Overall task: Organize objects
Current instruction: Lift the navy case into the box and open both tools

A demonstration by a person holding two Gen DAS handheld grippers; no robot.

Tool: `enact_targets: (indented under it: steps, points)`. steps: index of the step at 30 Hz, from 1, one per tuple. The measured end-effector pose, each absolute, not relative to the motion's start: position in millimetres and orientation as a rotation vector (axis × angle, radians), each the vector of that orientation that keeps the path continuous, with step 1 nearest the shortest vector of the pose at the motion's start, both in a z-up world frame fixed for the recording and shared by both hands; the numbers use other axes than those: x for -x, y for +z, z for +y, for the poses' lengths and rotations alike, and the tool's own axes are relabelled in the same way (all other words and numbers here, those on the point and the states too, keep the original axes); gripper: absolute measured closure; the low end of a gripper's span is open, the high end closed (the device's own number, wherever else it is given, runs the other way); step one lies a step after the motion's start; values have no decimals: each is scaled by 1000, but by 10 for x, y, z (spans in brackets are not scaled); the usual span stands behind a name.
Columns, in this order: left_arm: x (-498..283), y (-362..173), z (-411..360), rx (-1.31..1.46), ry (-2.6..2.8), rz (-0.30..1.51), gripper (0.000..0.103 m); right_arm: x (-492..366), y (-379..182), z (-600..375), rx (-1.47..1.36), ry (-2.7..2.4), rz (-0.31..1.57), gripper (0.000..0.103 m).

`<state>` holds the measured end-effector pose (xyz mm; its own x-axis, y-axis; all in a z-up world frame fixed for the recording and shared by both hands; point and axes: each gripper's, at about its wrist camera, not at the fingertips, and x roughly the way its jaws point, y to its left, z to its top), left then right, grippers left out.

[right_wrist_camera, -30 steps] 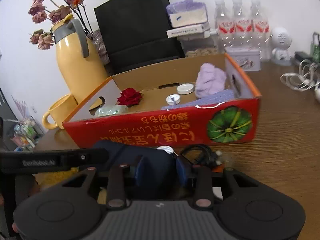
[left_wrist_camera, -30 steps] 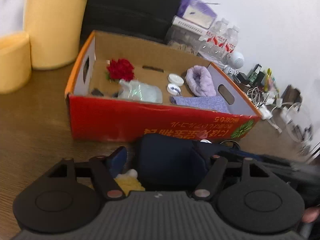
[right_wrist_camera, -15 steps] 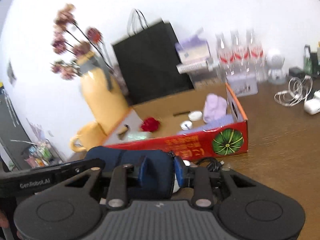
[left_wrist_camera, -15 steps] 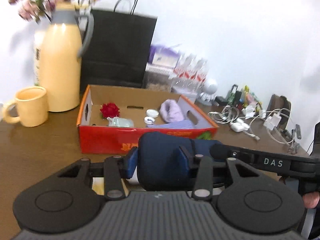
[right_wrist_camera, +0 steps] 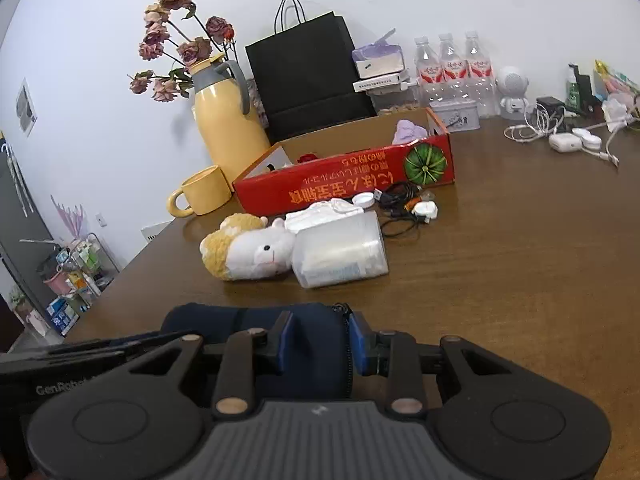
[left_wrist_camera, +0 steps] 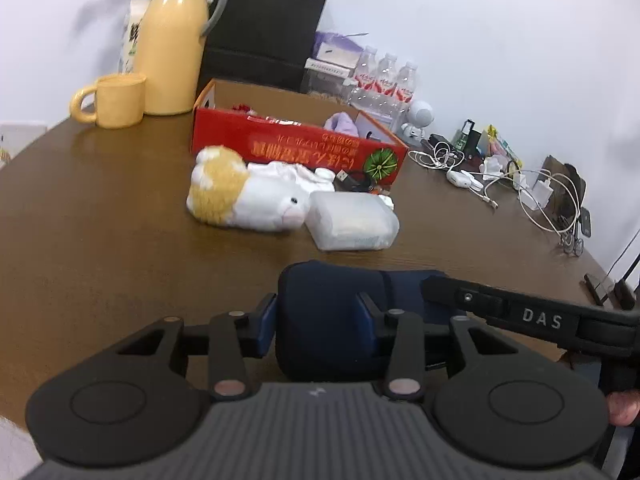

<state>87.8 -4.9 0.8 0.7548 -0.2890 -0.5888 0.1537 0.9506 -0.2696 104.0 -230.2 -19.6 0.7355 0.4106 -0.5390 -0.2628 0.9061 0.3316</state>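
Observation:
Both grippers are shut on a dark blue zip case (left_wrist_camera: 328, 320), one at each end. My left gripper (left_wrist_camera: 320, 312) grips its left end; my right gripper (right_wrist_camera: 318, 338) grips its right end (right_wrist_camera: 308, 344). The case is held near the table's front edge. Beyond it on the table lie a white and yellow plush toy (left_wrist_camera: 244, 196) (right_wrist_camera: 248, 250) and a frosted plastic box (left_wrist_camera: 352, 220) (right_wrist_camera: 340, 254). Further back stands the red cardboard box (left_wrist_camera: 296, 146) (right_wrist_camera: 348, 184), holding a purple cloth (right_wrist_camera: 408, 132) and a red rose (right_wrist_camera: 307, 158).
A yellow jug (right_wrist_camera: 226, 120) and yellow mug (right_wrist_camera: 202, 192) stand left of the red box, with a black paper bag (right_wrist_camera: 308, 76) behind. Water bottles (right_wrist_camera: 448, 68), black cables (right_wrist_camera: 400, 200), white chargers and cords (left_wrist_camera: 520, 188) lie to the right.
Both grippers have pulled back from the red box toward the table's front edge with the blue case. The plush toy and plastic box now lie uncovered on the table.

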Motion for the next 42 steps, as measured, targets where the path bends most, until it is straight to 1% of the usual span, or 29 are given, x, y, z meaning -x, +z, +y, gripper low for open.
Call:
enact_targets:
  steps: [6,11,17,19,22,24,27,29,30,31,32,33,34,35,36,37,38,41,42]
  points:
    - [-912,79,-51,217,-253,639,66,-972,-138,-2286,-219,361,603,75]
    - [-1366,374,28,234,-315,583,69,-1259,77,-2304,-185,362,547,75]
    - [-2556,992,56,220,-358,477,69,-2155,721,-2171,-42,346,403,75]
    - [-3066,1149,66,233,-365,480,69,-2598,936,-2097,-4,330,379,75]
    - [-3848,1224,158,272,-393,539,69,-3337,1147,-2026,-4,320,407,75]
    - [-4338,1143,246,328,-408,606,69,-3810,1168,-1963,25,309,439,75]
    - [-5040,795,306,365,-384,700,68,-4582,1001,-1854,56,299,537,75]
    - [-5483,406,307,347,-312,794,65,-5095,740,-1735,107,299,630,75]
    - [-5693,169,305,322,-253,855,65,-5390,548,-1683,95,314,701,75]
    - [-5827,-28,306,303,-197,904,69,-5681,310,-1637,76,335,787,77]
    - [-5856,-112,313,296,-217,874,67,-5919,68,-1604,42,338,871,82]
    - [-5842,-122,314,298,-229,853,63,-6077,-141,-1558,43,307,938,83]
    - [-5805,-97,301,296,-244,855,57,-6092,-237,-1501,87,288,897,83]
    - [-5758,-64,270,275,-271,833,40,-6068,-247,-1457,125,289,863,81]
    - [-5723,-42,244,246,-292,803,30,-6046,-241,-1428,146,293,848,81]
    - [-5687,-26,194,207,-296,776,28,-6032,-232,-1417,149,297,838,80]
    - [-5681,-17,156,185,-296,768,28,-6033,-236,-1401,157,298,835,76]
    - [-5656,93,127,192,-253,746,28,-6047,-248,-1384,181,281,827,67]
    - [-5600,158,153,209,-244,739,28,-6045,-220,-1401,171,267,827,67]
